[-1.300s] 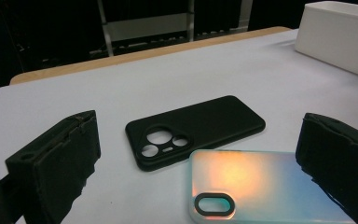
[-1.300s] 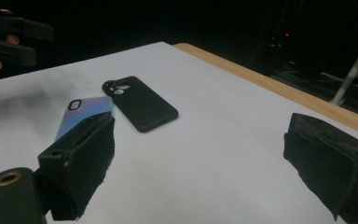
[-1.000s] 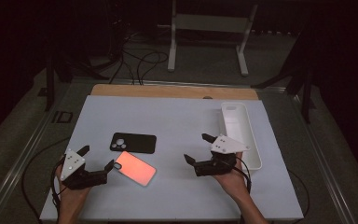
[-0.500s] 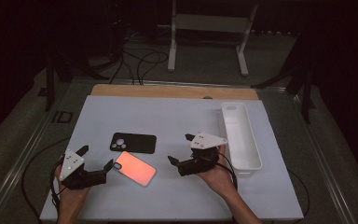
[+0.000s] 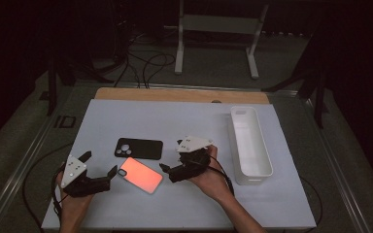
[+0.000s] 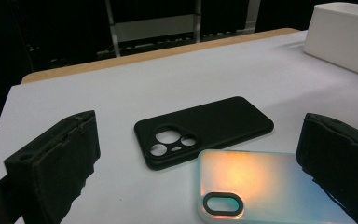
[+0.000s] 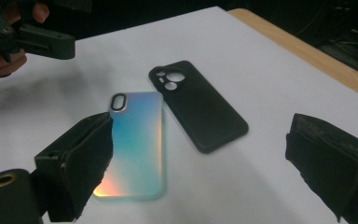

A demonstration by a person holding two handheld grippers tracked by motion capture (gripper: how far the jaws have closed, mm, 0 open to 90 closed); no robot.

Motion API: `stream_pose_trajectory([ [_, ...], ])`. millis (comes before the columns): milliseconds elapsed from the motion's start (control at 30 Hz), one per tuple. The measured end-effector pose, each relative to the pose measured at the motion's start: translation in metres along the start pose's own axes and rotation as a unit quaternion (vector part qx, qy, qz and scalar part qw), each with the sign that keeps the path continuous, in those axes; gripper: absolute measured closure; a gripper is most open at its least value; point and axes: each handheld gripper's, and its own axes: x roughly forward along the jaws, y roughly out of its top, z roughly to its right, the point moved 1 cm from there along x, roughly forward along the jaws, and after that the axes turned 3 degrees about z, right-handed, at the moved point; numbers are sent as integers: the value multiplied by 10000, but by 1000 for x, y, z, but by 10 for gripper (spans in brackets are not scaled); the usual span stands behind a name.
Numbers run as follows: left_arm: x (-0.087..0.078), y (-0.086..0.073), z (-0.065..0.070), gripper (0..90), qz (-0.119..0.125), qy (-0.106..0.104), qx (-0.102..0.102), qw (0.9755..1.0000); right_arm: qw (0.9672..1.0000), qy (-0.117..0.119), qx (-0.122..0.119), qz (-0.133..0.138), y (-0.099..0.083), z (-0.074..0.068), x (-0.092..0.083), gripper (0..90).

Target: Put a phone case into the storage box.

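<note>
White table: right gripper (jaws apart) nearer iridescent case.

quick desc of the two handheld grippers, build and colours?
Both the left gripper and the right gripper have black bodies with a pale grey three-cornered plate on top, dotted with small dark marks. Each has two blocky black jaws with rough, worn-looking pads. A dark cable trails from each. Forearms are bare, no sleeves in view.

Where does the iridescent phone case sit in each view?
High view: iridescent phone case lies centre-left, between the two grippers.
Left gripper view: bottom right, between the jaws.
Right gripper view: left of centre, by the left jaw.
Shared landmark: the black phone case just beside it.
</note>
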Motion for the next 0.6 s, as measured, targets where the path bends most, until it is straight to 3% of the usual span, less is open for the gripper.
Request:
stream_pose_trajectory([
  [600, 0, 0, 0, 0, -3, -7, -1, 10000, 9983, 255, -87, -509, 5, -18, 44, 75],
])
